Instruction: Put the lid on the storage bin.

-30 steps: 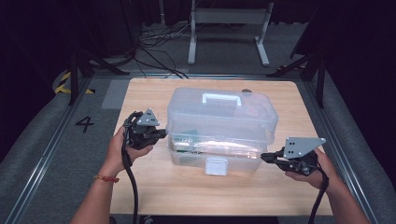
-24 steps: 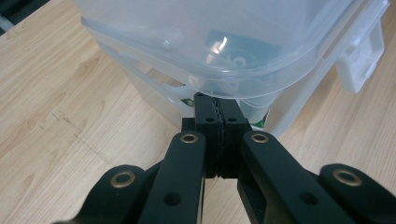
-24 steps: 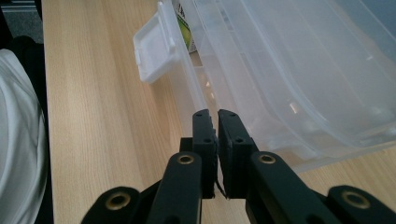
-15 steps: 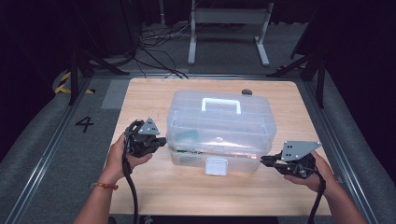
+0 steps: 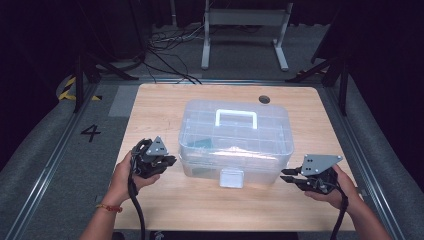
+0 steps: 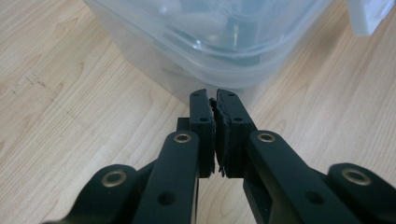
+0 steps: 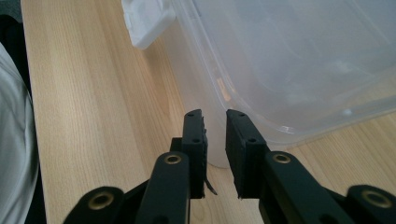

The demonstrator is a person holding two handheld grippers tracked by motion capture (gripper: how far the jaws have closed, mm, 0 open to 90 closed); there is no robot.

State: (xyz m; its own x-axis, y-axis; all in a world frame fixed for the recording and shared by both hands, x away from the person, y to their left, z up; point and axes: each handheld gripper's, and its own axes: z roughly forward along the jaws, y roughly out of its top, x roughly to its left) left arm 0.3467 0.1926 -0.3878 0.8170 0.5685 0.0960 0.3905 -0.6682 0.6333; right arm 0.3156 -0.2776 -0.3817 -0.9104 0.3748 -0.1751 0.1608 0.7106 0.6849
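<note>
The clear plastic storage box [image 5: 235, 142] sits mid-frame in the high view, on the wooden table [image 5: 160, 107], lid on, white carry handle [image 5: 236, 118] on top. Its long axis runs left-right across the frame; the white front latch [image 5: 231, 177] faces the bottom edge, i.e. toward the person, so the front side is the near one. Contents are hazy through the walls: some greenish bits inside, can't ID them.

The left gripper [image 5: 167, 161] sits lower left of centre, just beside the box's left end near the bottom corner, tips aimed right at it. Left gripper view: jaws nearly together w/ only a sliver of gap, nothing between them, having just started to part; box corner [image 6: 219, 51] just ahead of the tips, apart.

The right gripper [image 5: 286, 176] is lower right, by the box's right front corner, tips aimed left. Right gripper view: jaws a bit apart, narrow gap, empty, and they've just been opening; box wall [image 7: 289, 70] right ahead, latch [image 7: 147, 23] at upper left of that frame.

Why so: one gripper at each end, both low and level w/ the base, reads to me as flanking the box, prob. to steady it or work the lid/latch. Neither has hold of anything.
</note>
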